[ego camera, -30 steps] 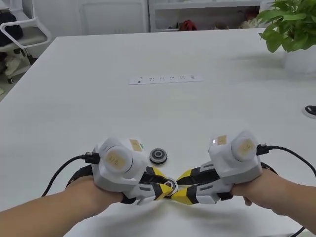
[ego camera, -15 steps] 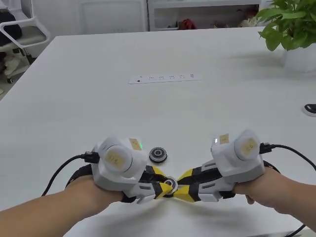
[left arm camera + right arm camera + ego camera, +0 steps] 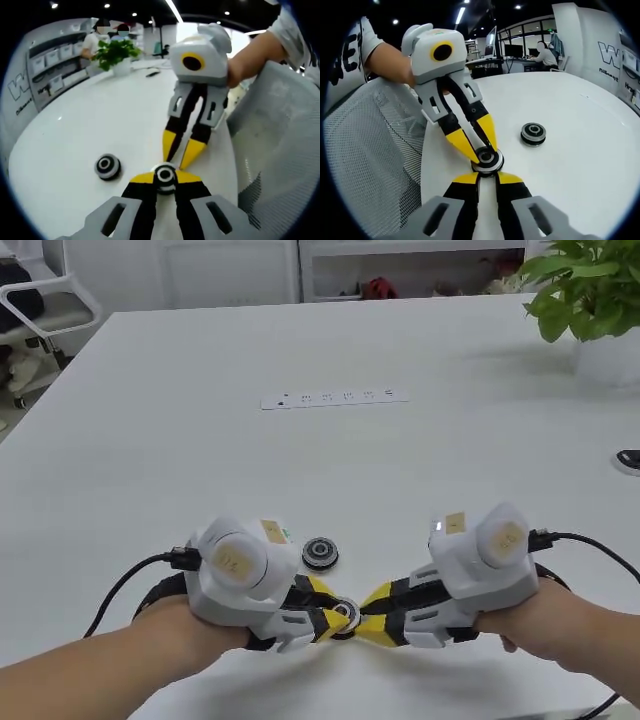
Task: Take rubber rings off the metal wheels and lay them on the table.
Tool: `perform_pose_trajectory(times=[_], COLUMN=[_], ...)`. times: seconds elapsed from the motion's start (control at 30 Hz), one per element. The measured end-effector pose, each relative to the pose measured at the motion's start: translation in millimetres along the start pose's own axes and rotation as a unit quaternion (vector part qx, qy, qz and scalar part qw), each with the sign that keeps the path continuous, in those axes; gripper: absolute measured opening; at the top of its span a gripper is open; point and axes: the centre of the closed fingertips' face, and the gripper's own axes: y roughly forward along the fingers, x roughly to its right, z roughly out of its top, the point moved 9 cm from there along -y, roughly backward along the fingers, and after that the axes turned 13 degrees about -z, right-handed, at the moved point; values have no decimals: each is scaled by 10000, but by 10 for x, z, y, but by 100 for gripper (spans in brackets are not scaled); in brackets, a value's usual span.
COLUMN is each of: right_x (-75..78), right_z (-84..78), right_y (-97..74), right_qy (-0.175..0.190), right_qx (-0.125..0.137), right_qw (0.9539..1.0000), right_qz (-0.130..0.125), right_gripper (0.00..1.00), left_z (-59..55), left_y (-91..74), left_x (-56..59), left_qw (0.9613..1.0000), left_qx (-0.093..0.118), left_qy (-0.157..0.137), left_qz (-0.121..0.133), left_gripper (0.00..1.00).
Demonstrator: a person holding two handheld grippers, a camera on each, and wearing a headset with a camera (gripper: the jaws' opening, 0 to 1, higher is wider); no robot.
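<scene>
Wheel [image 3: 165, 176], round, metal-hubbed, rubber-ringed, between left claw [image 3: 165, 181] and right claw [image 3: 488, 175].

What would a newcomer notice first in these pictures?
The left gripper holds a wheel between its jaws near the front edge of the table. The right gripper meets it tip to tip from the opposite side. A second wheel lies free just behind them.

White table [image 3: 200, 390]; potted plant [image 3: 585, 290]; office chair [image 3: 50, 310].
</scene>
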Motion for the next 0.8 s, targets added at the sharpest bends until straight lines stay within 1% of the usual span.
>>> perform_pose_trajectory(times=[0.33, 0.37, 0.43, 0.47, 0.5, 0.53, 0.57, 0.6, 0.63, 0.7, 0.8], right_x=[11, 21, 40, 29, 30, 25, 26, 18, 22, 35, 32], right_z=[-7, -10, -7, -18, -21, -25, -27, -27, -20, 3, 39], right_y=[-16, -17, -14, -11, -5, -13, -18, -30, -42, -55, -38], right_qy=[12, 30, 98, 225, 216, 153, 96, 114, 140, 174, 109], right_qx=[-7, -8, -4, -68, -97, -114, -130, -126, -86, 4, 109], right_qw=[10000, 10000, 9999, 9997, 9997, 9998, 9999, 9999, 9999, 9998, 9998], right_qz=[-29, -54, -36, 17, 17, -23, -36, -27, -43, -71, -108], right_gripper=[2, 0, 0, 0, 0, 2, 7, 11, 13, 16, 23], left_z=[0, 1, 0, 0, -1, -1, -1, -1, 0, 0, 1], left_y=[1, 1, 2, 2, 3, 3, 4, 4, 5, 5, 5], left_x=[5, 5, 5, 5, 4, 4, 4, 4, 3, 0, -2], left_qw=[10000, 10000, 10000, 10000, 10000, 10000, 10000, 10000, 10000, 10000, 10000], left_qx=[6, 5, 11, 16, 19, 20, 21, 21, 23, 31, 31], left_qy=[-15, -10, -12, -16, -17, -17, -15, -17, -16, -24, -22], left_qz=[16, 16, 15, 16, 17, 18, 19, 20, 18, 17, 16], left_gripper=[13, 13, 14, 14, 14, 14, 14, 14, 14, 14, 14])
